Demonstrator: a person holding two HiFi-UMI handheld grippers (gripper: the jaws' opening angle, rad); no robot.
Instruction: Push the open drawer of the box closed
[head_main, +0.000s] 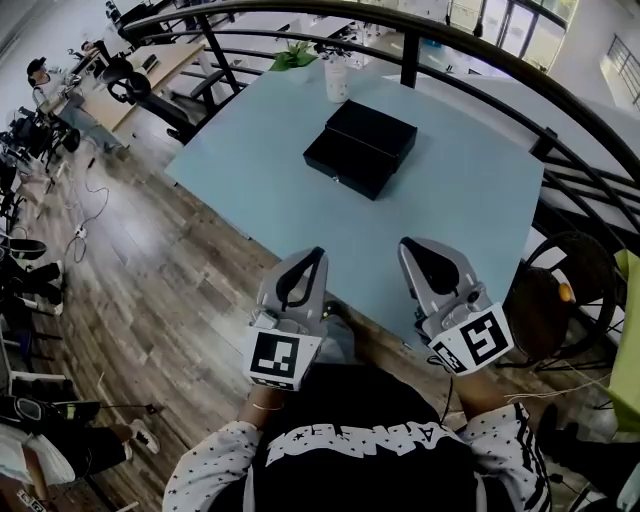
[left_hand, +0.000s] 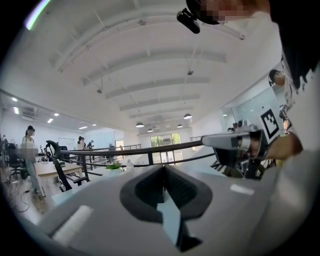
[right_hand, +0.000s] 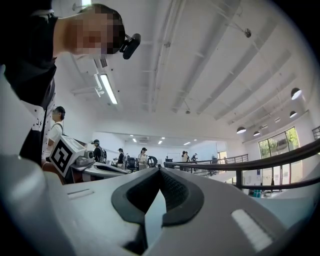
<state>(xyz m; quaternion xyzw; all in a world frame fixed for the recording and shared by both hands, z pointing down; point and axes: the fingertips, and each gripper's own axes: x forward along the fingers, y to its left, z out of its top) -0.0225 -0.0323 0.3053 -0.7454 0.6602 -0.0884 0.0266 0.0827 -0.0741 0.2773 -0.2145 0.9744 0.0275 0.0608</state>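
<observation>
Evidently held left gripper (head_main: 317, 251) and right gripper (head_main: 405, 243) pinched together, empty, well short of the flat black box (head_main: 372, 130) on the pale-blue worktop (head_main: 250, 170); probably risked sliding the unbraced box, not its drawer (head_main: 338, 168).

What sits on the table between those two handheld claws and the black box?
Nothing: the head view shows only bare blue table between the left gripper, right gripper and the black box.

A flat black rectangular box (head_main: 372, 127) lies skewed on the far middle of the pale blue worktop (head_main: 470, 200). Its black drawer (head_main: 343, 162) stands slid out toward the near left, level with the box's base.
</observation>
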